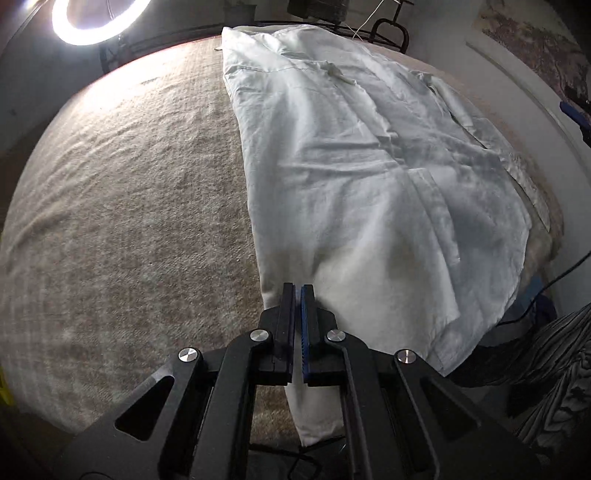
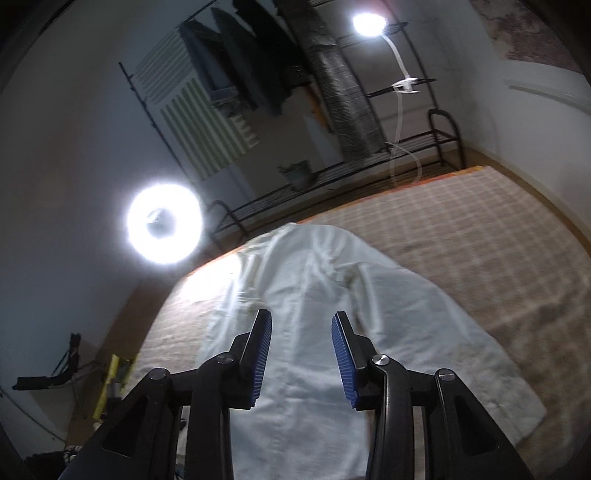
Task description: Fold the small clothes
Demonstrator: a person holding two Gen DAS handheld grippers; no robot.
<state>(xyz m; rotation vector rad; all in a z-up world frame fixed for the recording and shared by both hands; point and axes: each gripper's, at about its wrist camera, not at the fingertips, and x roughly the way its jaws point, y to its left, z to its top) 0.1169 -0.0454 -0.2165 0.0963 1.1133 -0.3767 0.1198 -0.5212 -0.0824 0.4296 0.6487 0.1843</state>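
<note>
A white garment [image 1: 351,177] lies spread lengthwise on a beige plaid blanket [image 1: 129,206]. My left gripper [image 1: 297,291] is shut on the near left edge of the garment, with cloth pinched between its blue pads. In the right wrist view the same white garment [image 2: 325,295] stretches away from me over the blanket [image 2: 480,229]. My right gripper [image 2: 302,325] is open above the garment, its blue pads [image 2: 262,354] wide apart with nothing between them.
A bright ring light [image 1: 92,22] stands at the far left; it also shows in the right wrist view [image 2: 164,223]. A black metal rack [image 2: 332,177] and hanging clothes [image 2: 251,66] stand beyond the blanket. Striped fabric [image 1: 554,369] lies at near right.
</note>
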